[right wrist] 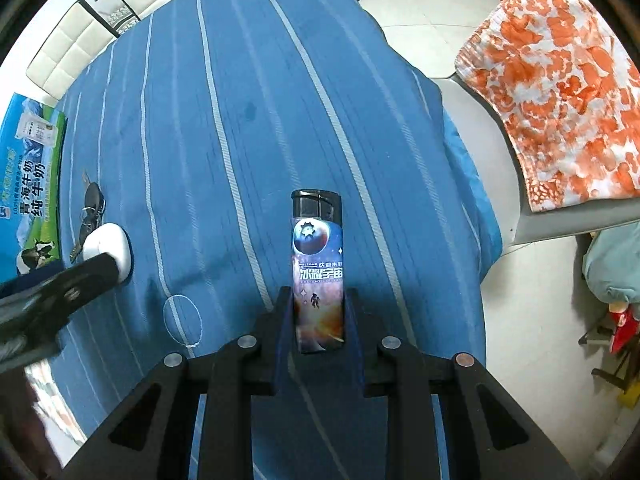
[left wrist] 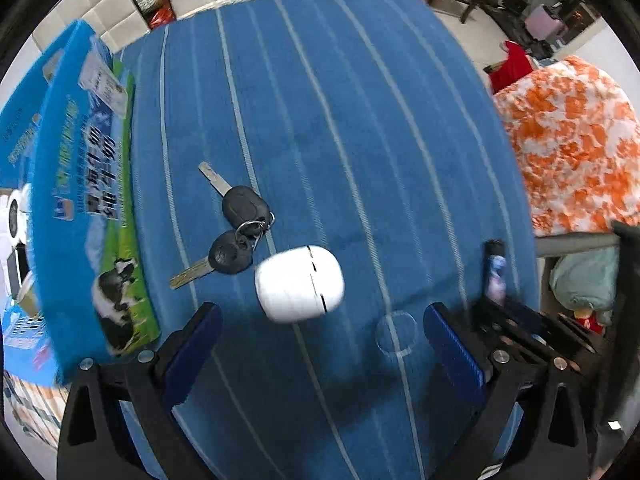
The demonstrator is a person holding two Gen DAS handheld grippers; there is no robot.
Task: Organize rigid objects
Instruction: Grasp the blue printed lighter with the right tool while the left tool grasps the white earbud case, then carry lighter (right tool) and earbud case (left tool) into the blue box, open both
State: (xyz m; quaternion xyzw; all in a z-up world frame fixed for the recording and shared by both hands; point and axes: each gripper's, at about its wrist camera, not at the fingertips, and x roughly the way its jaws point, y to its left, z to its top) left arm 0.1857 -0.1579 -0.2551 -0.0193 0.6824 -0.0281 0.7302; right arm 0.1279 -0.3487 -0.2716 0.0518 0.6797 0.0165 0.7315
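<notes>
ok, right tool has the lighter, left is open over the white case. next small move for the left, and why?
Probably ease the left tool forward and down until its open fingers straddle the white case, then close. The case lies loose on the blue cloth, just ahead of the fingertips and touching the keys, so a straight approach seems safest. The right tool already grips the lighter.

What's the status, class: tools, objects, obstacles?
Left tool open above white case. Right tool shut on lighter. Keys touching case; milk box at left.
</notes>
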